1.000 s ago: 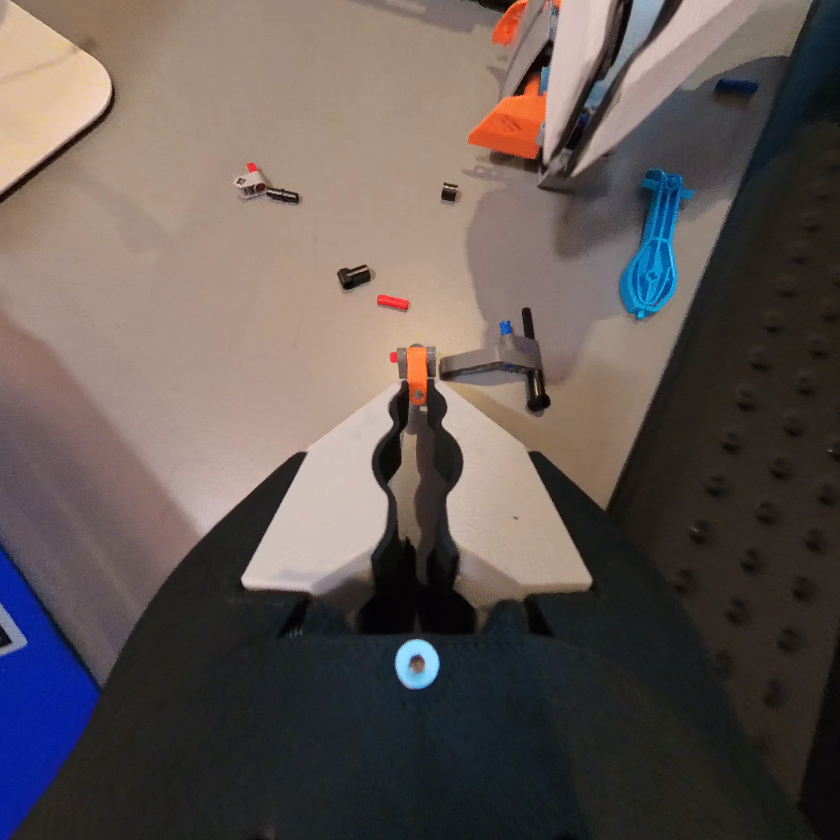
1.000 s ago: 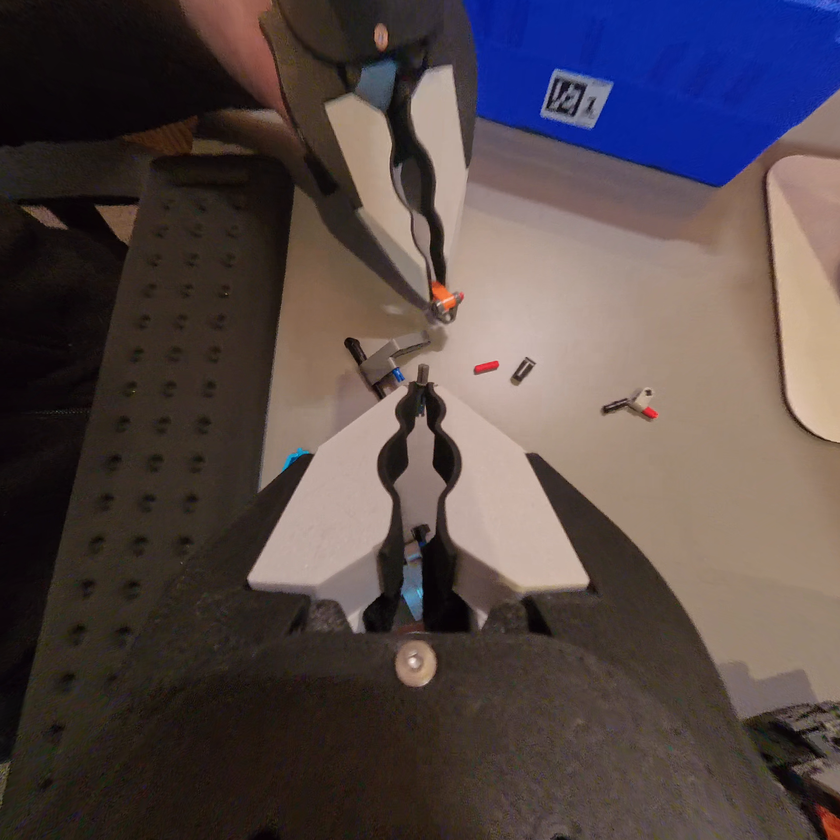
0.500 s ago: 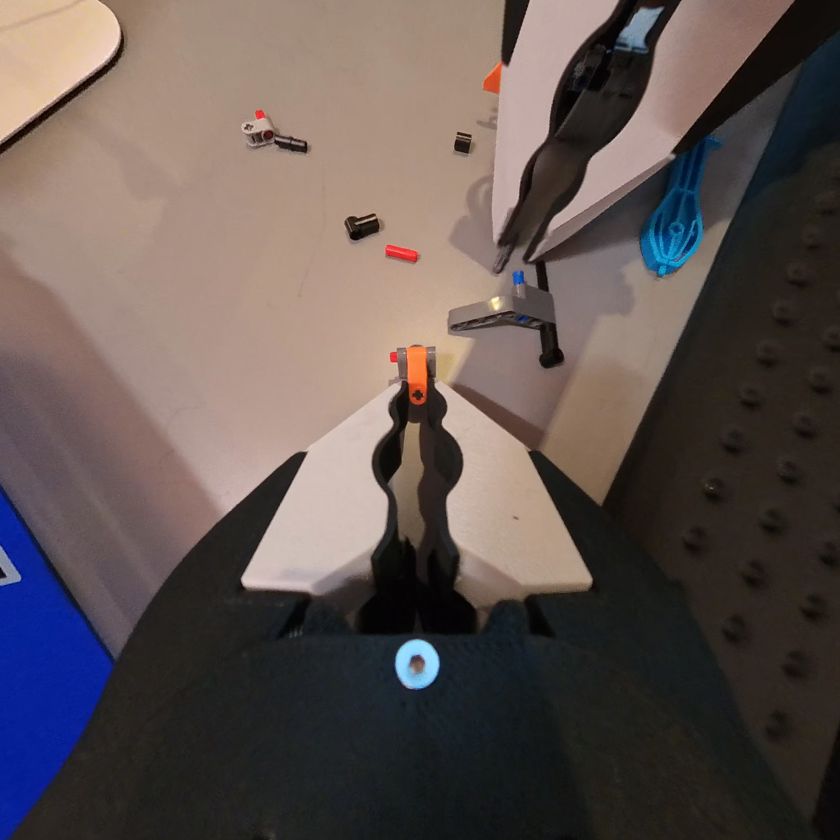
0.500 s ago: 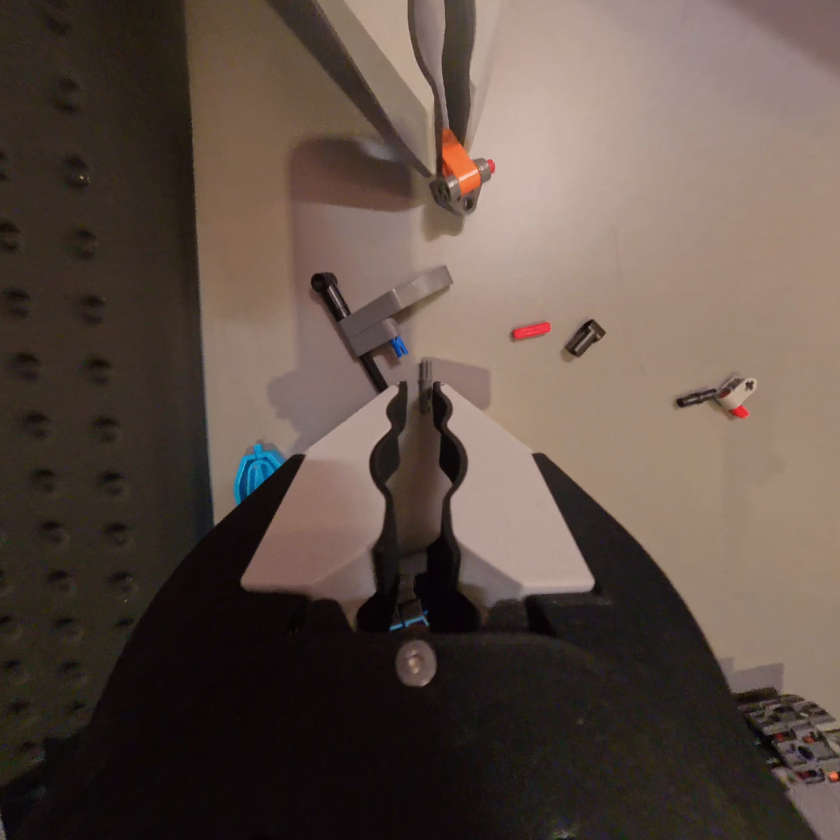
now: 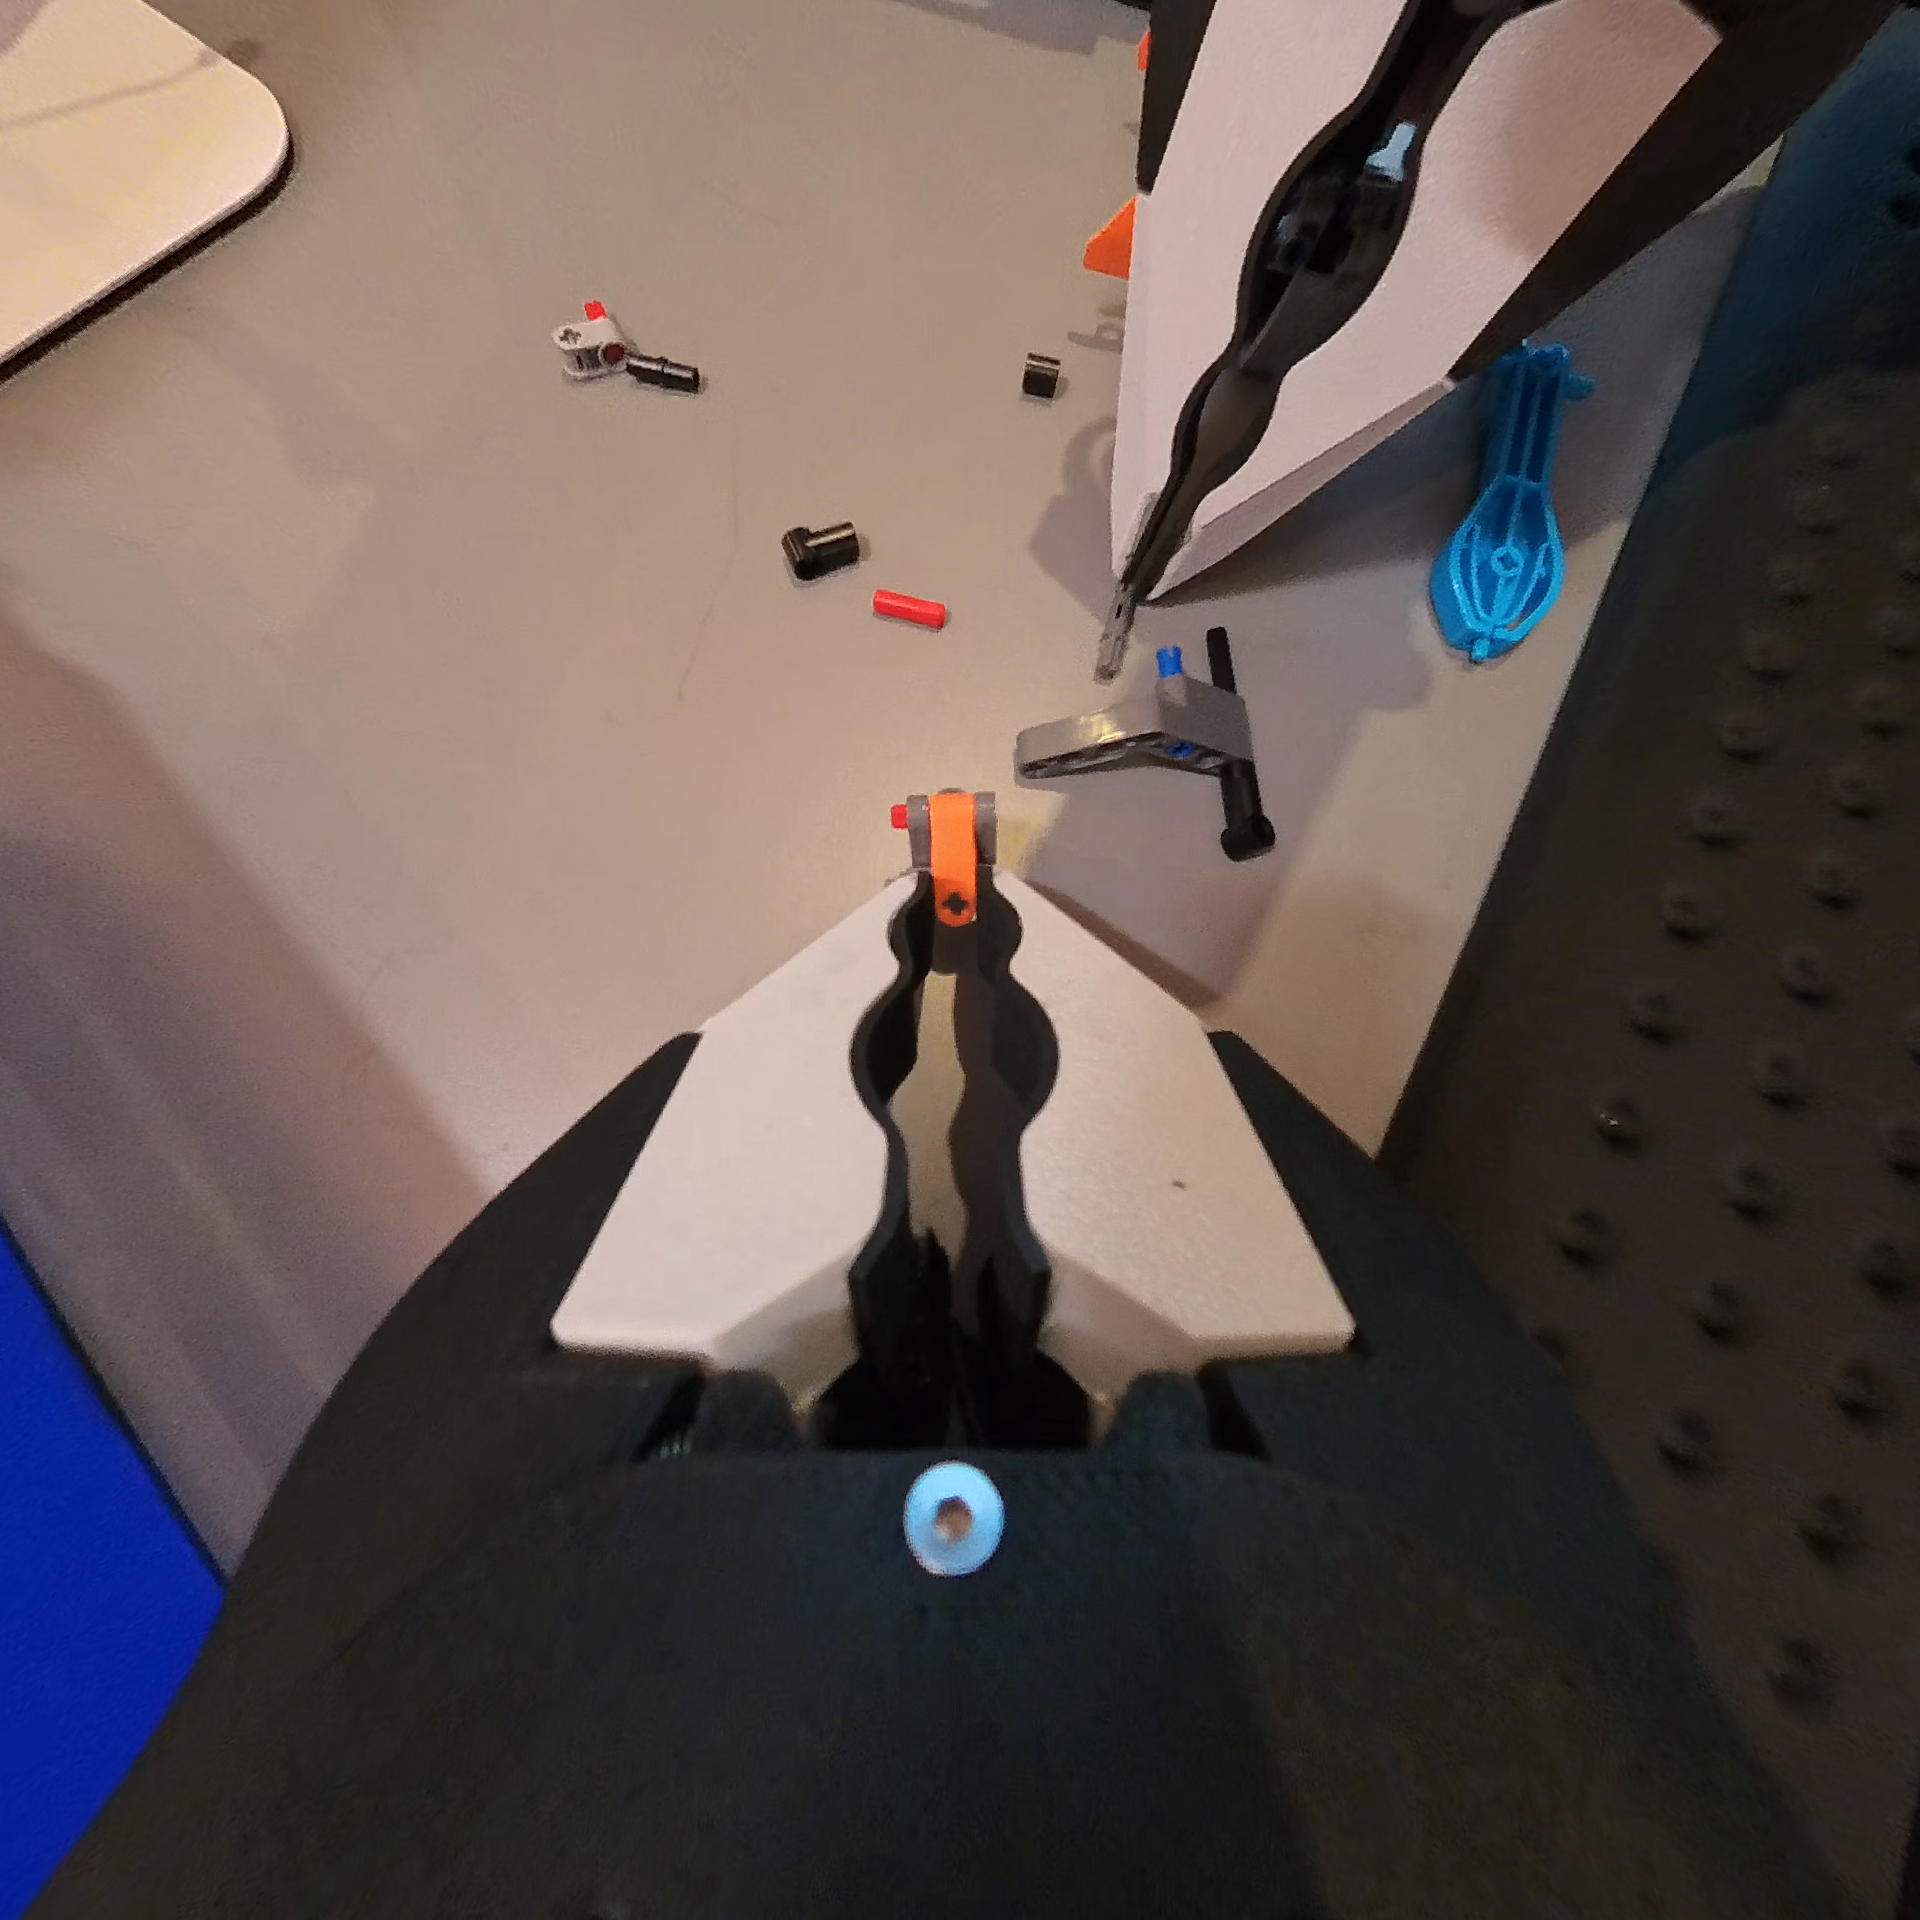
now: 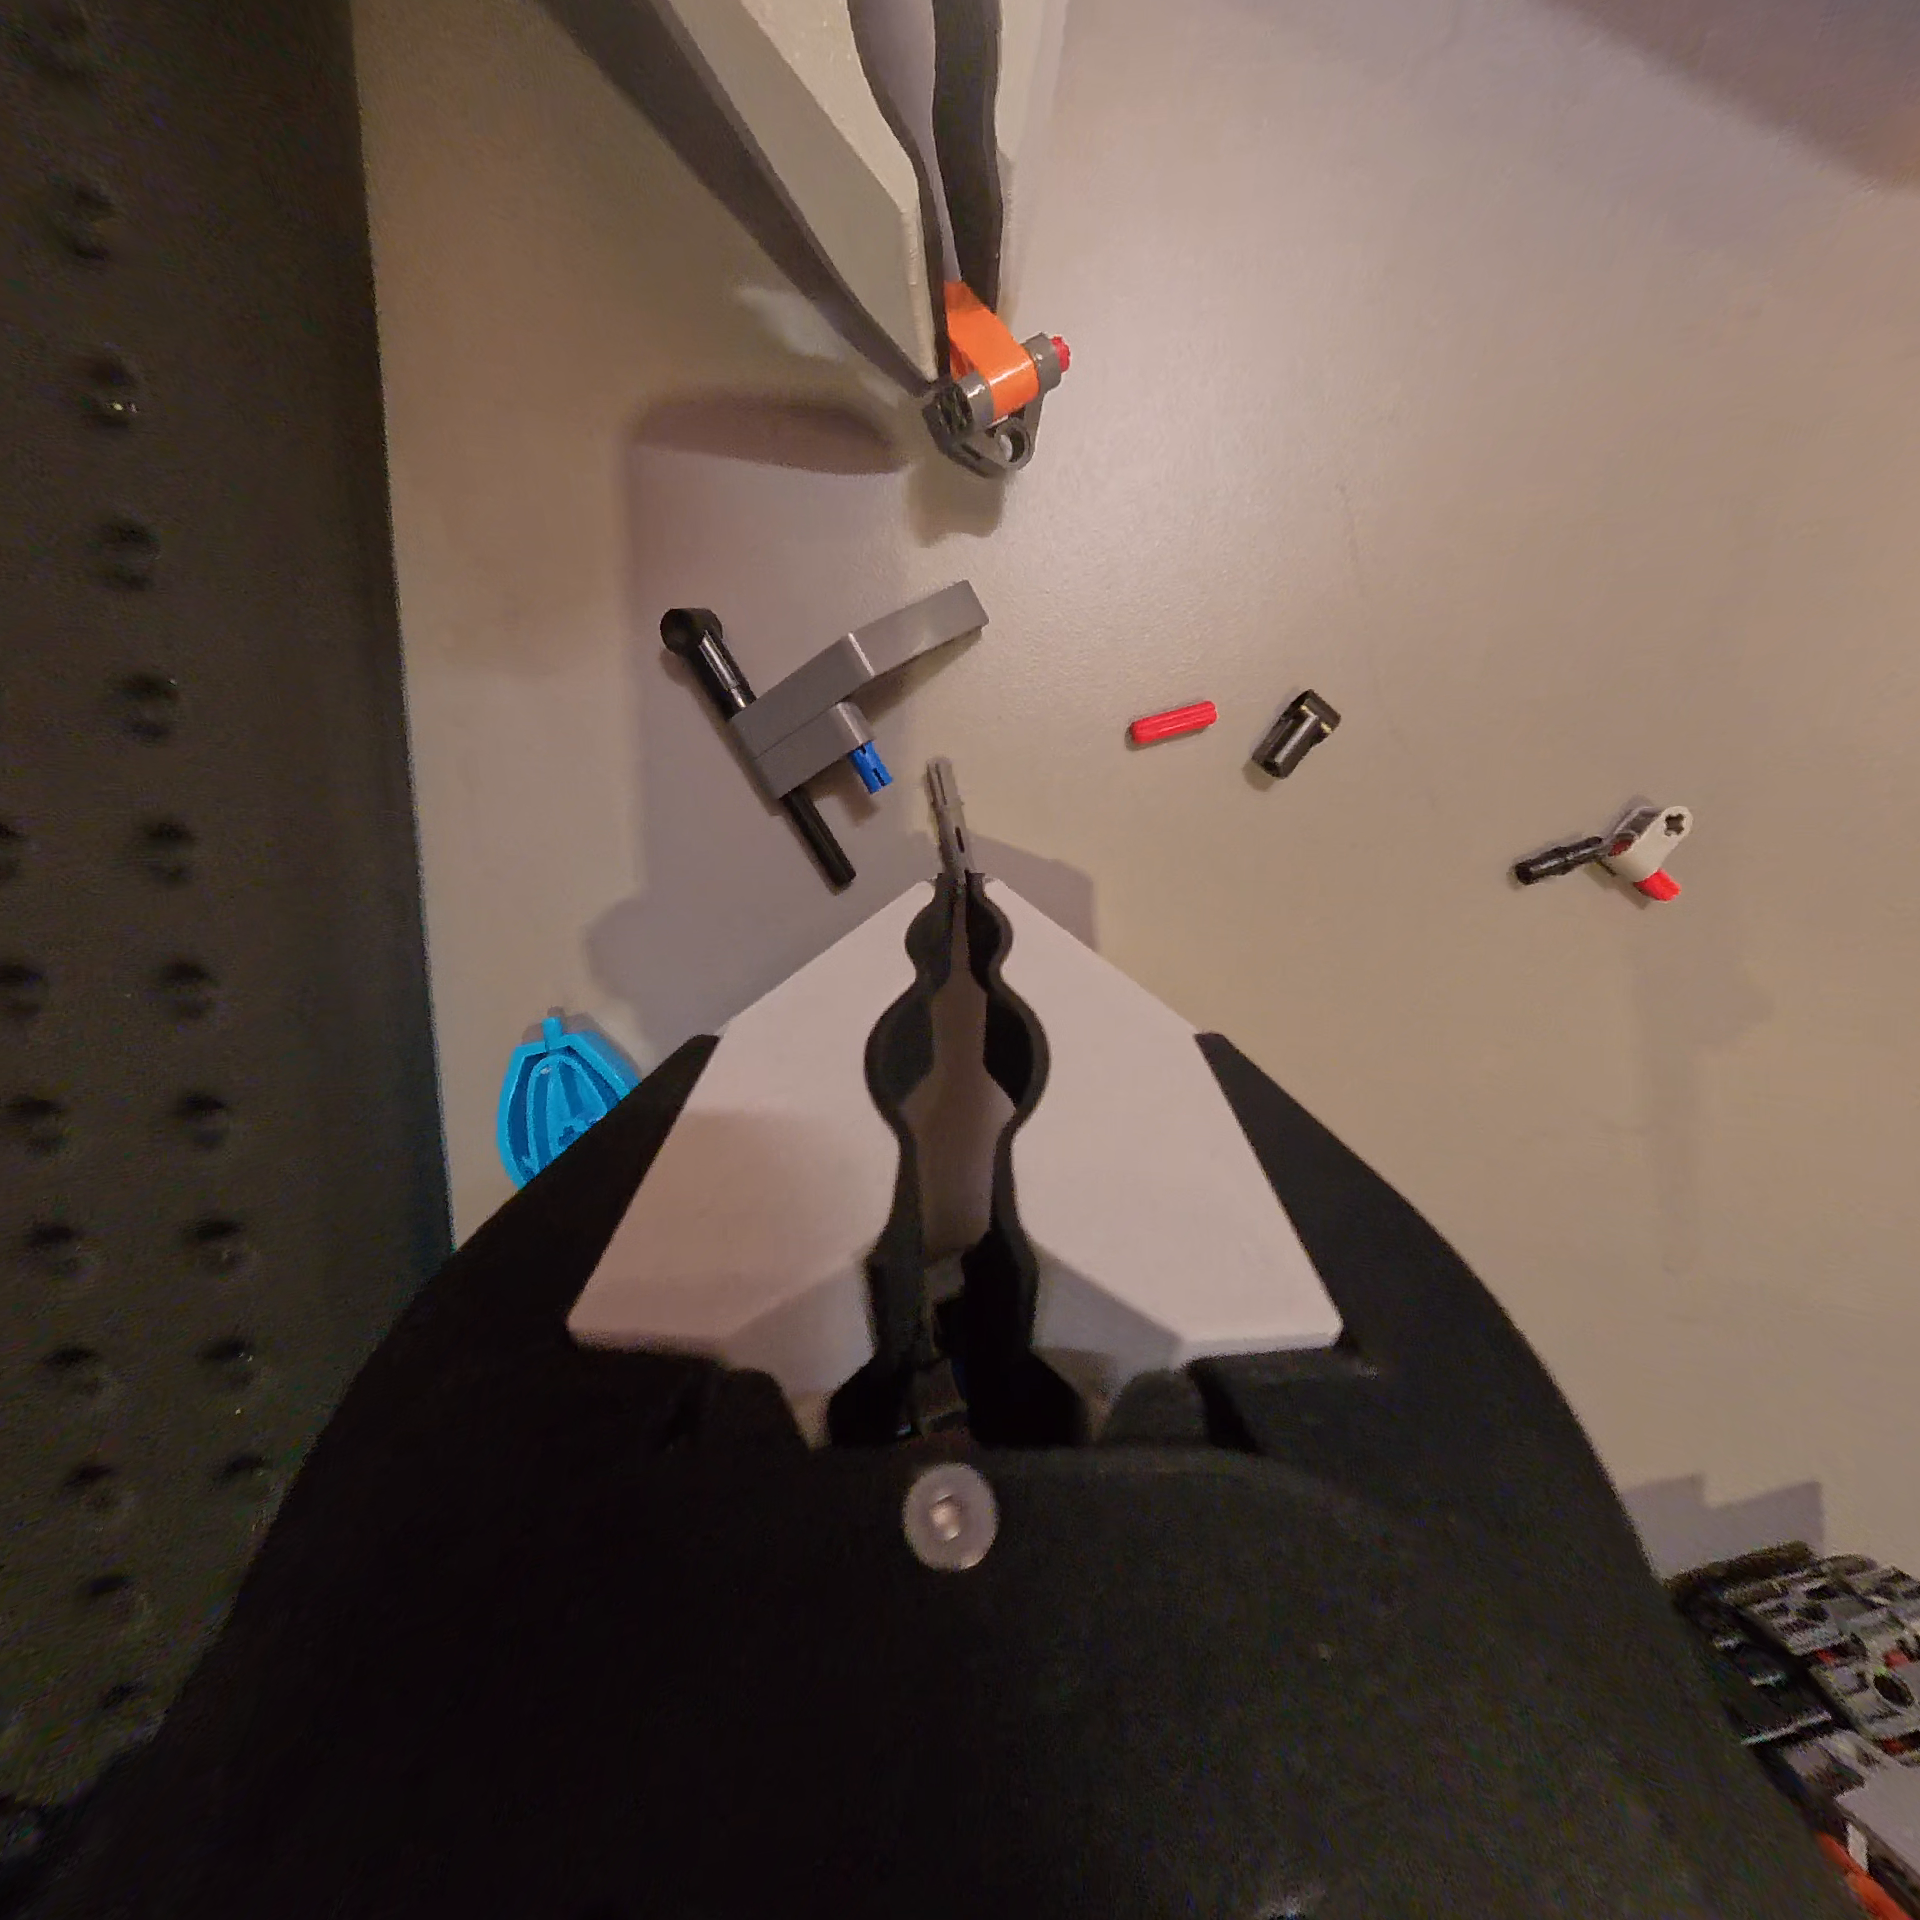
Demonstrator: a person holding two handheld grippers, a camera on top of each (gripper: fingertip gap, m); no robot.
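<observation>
My left gripper [image 5: 951, 899] is shut on a small orange and grey building piece [image 5: 951, 847] with a red pin at its side, held above the grey table [image 5: 416, 675]. It also shows in the right wrist view [image 6: 997, 384], in the left gripper's tips [image 6: 961, 301]. My right gripper [image 6: 954, 883] is shut on a thin grey pin [image 6: 948, 816] that sticks out past its tips. In the left wrist view the right gripper [image 5: 1132, 582] hangs above the table with the grey pin [image 5: 1114, 634] pointing down, close to a grey angled beam [image 5: 1132, 738] with a black axle and blue pin.
Loose on the table lie a red pin [image 6: 1172, 722], a black connector [image 6: 1294, 732], a white connector with black and red pins [image 6: 1621, 847], a black bush [image 5: 1042, 376] and a blue flat piece [image 5: 1501, 530]. A dark studded board [image 5: 1766, 935] borders the table. A white board [image 5: 114, 166] lies far left. The grippers' ends are close to 9 centimeters from one another. It is some 6 centimeters from my right tips to the black bush [image 5: 1042, 376].
The right gripper came down toward the table near the grey beam. Its jaws parted briefly around the grey pin and closed on it again. The left gripper kept its orange piece.
</observation>
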